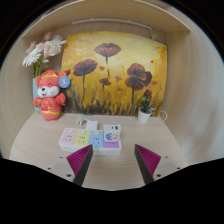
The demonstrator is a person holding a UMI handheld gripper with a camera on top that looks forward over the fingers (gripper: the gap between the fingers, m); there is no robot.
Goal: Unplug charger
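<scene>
A power strip (88,140) with pastel pink, yellow, blue and purple sections lies on the light wooden table (112,170), just ahead of my fingers. A small white charger (111,131) stands on its far right end. My gripper (113,166) is open and empty, hovering over the table just short of the strip. The left pad (80,163) is close to the strip's near edge and the right pad (148,160) is to the strip's right.
A large painting of poppies (112,75) leans against the back wall. A red plush toy (48,95) and a bunch of white flowers (42,50) stand at the back left. A small potted plant (146,108) and a white cup (160,115) stand at the back right.
</scene>
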